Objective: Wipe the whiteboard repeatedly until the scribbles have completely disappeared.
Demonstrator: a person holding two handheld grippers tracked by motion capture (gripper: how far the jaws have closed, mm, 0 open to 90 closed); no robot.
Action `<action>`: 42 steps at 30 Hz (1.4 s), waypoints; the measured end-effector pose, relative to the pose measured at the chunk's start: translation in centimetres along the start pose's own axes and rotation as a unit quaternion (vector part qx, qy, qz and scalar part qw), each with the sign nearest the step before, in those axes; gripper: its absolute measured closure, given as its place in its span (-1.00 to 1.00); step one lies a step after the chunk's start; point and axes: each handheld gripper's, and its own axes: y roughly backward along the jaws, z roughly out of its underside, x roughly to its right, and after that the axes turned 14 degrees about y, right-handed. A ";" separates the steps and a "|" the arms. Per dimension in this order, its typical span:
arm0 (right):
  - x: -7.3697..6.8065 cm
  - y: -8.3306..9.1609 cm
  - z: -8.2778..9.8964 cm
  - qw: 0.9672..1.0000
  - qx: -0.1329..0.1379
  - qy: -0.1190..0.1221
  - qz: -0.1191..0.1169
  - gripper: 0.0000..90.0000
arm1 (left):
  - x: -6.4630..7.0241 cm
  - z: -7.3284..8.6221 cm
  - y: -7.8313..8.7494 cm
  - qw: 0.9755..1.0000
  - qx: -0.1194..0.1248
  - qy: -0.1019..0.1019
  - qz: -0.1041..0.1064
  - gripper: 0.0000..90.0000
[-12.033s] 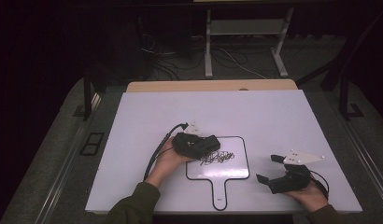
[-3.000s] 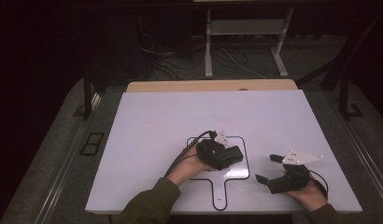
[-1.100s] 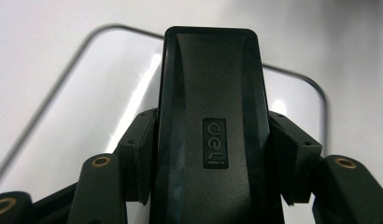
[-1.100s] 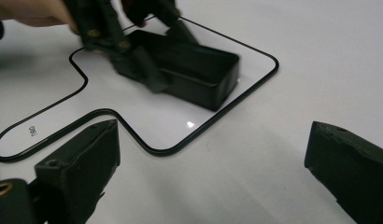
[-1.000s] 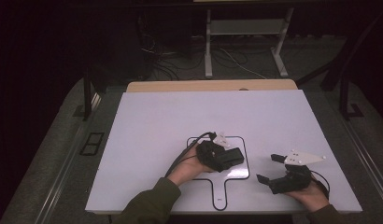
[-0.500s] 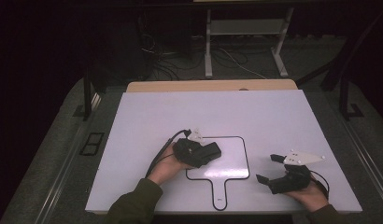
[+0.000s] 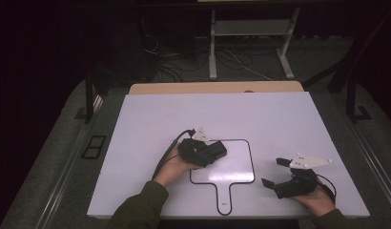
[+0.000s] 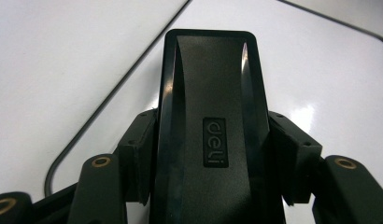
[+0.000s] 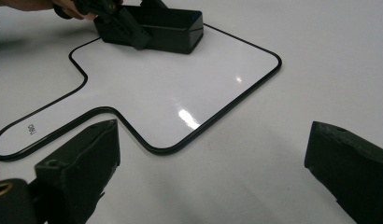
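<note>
A small handled whiteboard [image 7: 236,164] with a black rim lies flat on the white table, and its surface is wiped blank. My left gripper [image 7: 209,152] is shut on a black "deli" eraser [image 7: 215,149], which rests on the board's upper left corner. In the left gripper view both jaws clamp the eraser [image 8: 210,88] by its long sides, over the board's rim. My right gripper [image 7: 272,171] rests on the table to the right of the board, open and holding nothing. The right gripper view looks across the whiteboard [image 9: 180,88] to the eraser [image 9: 168,28] at its far edge.
The white table top [image 7: 279,119] stretches wide beyond the board, with a wooden strip [image 7: 217,88] along its far edge. Behind it are a metal stand [image 7: 251,28] and cables on the dark floor. The person's sleeves enter from the near edge.
My left gripper has slid the eraser leftward across the board, from its middle to its upper left corner. The scribbles seen long before are gone. The right gripper has stayed still.
</note>
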 end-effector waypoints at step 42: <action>-0.1 -0.1 -0.1 1.000 0.000 0.001 -0.002 -0.95 | 1.4 -1.5 2.7 0.999 0.012 -0.005 0.033 -0.13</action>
